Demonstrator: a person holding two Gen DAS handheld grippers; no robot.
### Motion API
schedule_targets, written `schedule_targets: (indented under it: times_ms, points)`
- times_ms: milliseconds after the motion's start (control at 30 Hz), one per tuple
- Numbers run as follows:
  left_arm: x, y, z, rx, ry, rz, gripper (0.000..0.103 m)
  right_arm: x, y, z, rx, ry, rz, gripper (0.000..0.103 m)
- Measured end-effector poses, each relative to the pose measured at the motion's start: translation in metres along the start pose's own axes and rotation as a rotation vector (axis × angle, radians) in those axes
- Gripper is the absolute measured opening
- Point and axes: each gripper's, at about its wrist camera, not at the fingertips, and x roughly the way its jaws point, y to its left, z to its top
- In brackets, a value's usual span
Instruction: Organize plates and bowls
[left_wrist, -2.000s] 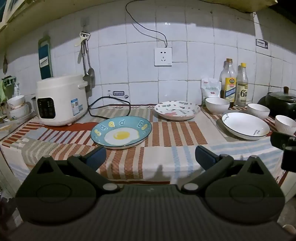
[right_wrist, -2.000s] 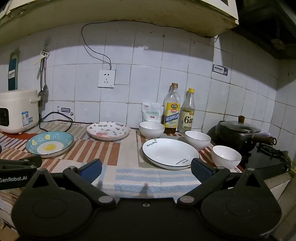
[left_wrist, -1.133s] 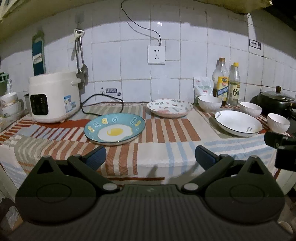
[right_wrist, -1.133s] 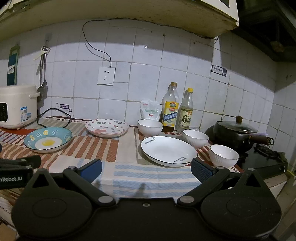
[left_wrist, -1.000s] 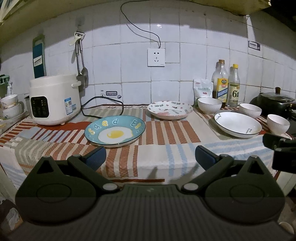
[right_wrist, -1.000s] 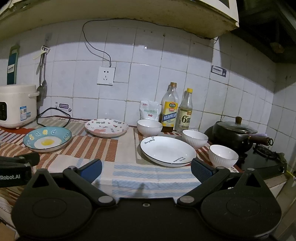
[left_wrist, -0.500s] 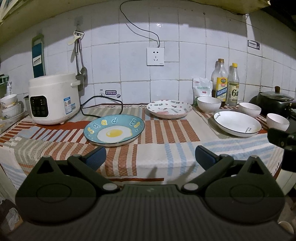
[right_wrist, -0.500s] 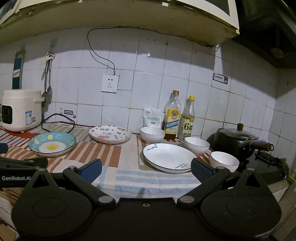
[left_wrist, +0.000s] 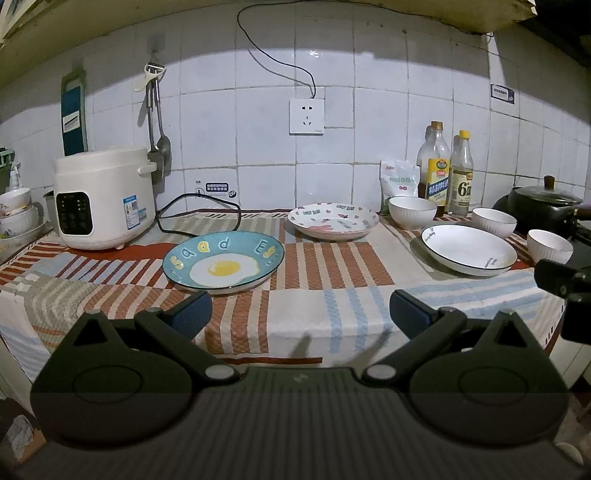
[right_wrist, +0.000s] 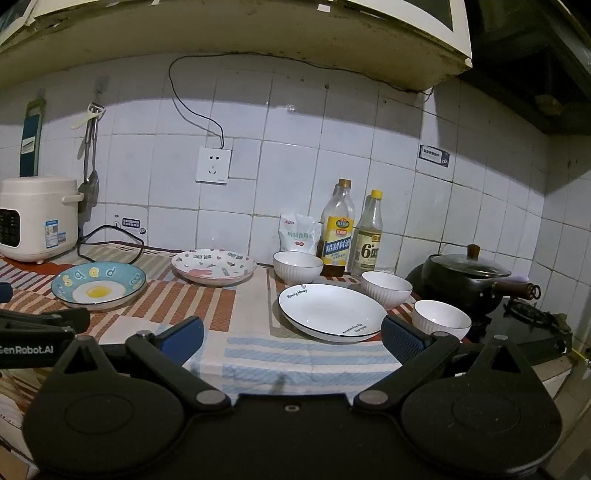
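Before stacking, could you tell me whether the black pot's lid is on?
On: the lid sits closed on the black pot, knob up.

my left gripper (left_wrist: 300, 314), matte black body, ribbed grey top plate, two round hubs, silver pivot screws, angled link arms, dark blue ribbed pads (left_wrist: 192, 312), my right gripper (right_wrist: 291, 336) same build, white GenRobot.AI lettering on left unit's side

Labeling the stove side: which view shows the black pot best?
Right wrist. The black pot shows whole there: lid, knob and wooden handle, beside the burner. In the left wrist view the black pot sits at the frame's right edge, smaller, its handle mostly cut off behind the right tool.
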Motion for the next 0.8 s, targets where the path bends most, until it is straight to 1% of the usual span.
schedule_targets:
  times_ms: [233, 367, 667, 800]
  points:
    - [-0.009, -0.002, -0.001, -0.009, -0.064, -0.055, 0.103, 0.001, -0.002, 0.0, 0.008, 0.003, 0.004, 0.103]
    - [-0.012, -0.006, -0.002, -0.003, -0.078, -0.069, 0.103, 0.003, -0.003, 0.0, 0.018, 0.007, 0.009, 0.103]
    - [-0.005, -0.012, -0.004, 0.012, -0.052, -0.063, 0.103, 0.007, -0.002, -0.005, 0.004, 0.007, 0.014, 0.103]
    - [-0.001, -0.014, -0.004, 0.014, -0.044, -0.082, 0.103, 0.008, -0.005, -0.006, 0.017, 0.01, 0.022, 0.103]
